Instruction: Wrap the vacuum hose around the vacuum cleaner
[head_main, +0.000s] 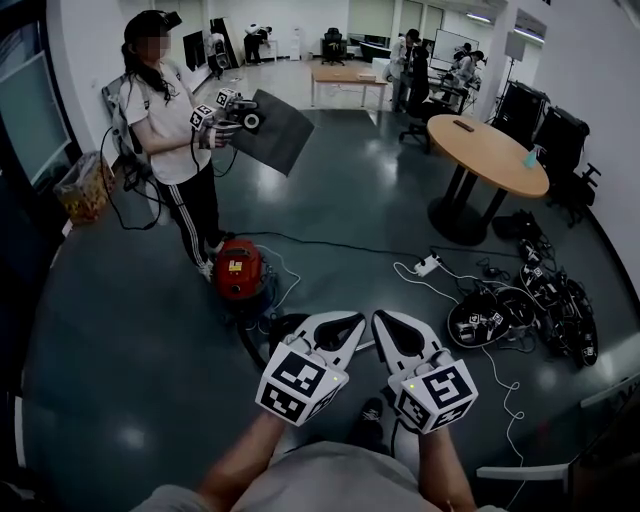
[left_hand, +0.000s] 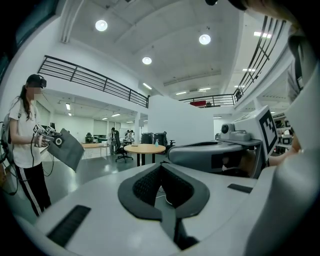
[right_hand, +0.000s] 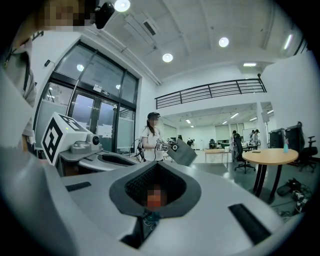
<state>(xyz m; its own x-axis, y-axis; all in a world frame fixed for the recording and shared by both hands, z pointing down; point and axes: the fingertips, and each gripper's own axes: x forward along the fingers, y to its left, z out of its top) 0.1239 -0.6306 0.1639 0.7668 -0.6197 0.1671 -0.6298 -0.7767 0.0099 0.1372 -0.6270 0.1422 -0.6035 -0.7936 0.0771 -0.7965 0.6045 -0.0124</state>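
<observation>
The left gripper (head_main: 336, 320) and right gripper (head_main: 393, 320) were closed and empty. Any grasp of the hose (head_main: 283, 322) beside the vacuum cleaner (head_main: 238, 268) would need them opened and reaching low.

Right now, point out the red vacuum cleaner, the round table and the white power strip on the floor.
vacuum cleaner (head_main: 238, 270), head view, on its red body.
round table (head_main: 490, 150), head view, on the bare wooden top.
power strip (head_main: 428, 265), head view, on its white casing.

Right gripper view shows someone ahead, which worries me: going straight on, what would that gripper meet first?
Probably the standing person, well off; nothing nearer shows in that line. The red vacuum cleaner sits lower.
</observation>
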